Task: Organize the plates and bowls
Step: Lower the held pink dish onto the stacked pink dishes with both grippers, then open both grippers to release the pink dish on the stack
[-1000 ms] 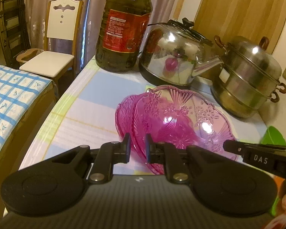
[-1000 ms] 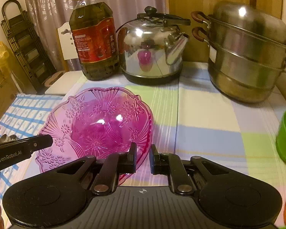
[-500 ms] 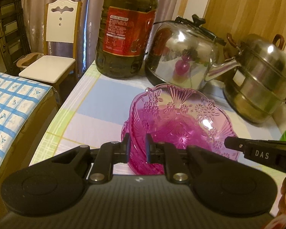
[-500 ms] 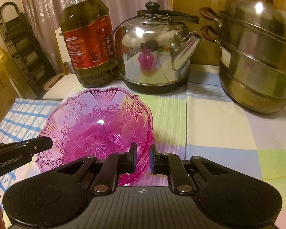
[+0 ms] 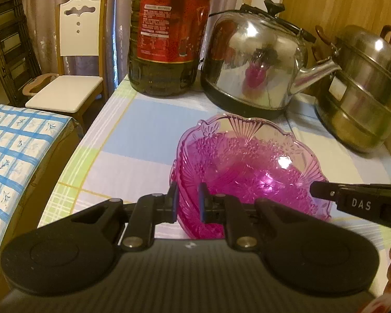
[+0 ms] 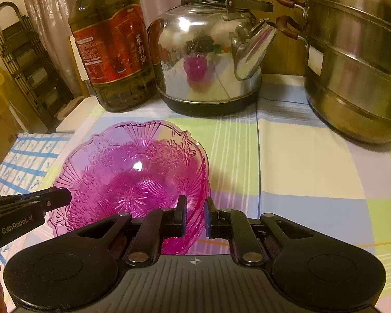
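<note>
The pink bowls [image 5: 250, 172] (two nested, their rims nearly matched) are sitting on the checked table [image 5: 143, 130], just in front of the kettle [image 5: 255, 60] at 12 o'clock. The left gripper [image 5: 187, 198] is clenching its jaws on the bowls' rim at 9 o'clock, one finger inside the wall and one outside. The right gripper [image 6: 195, 211] is gripping the opposite rim at 3 o'clock in the same way, the wall pinched between its jaws. Whether the bowls' base is touching the cloth, I cannot tell. An oil bottle [image 6: 112, 47] is standing at 11 o'clock beside the kettle, and a steel steamer pot [image 6: 357, 60] is sitting at 2 o'clock, well apart from the bowls
</note>
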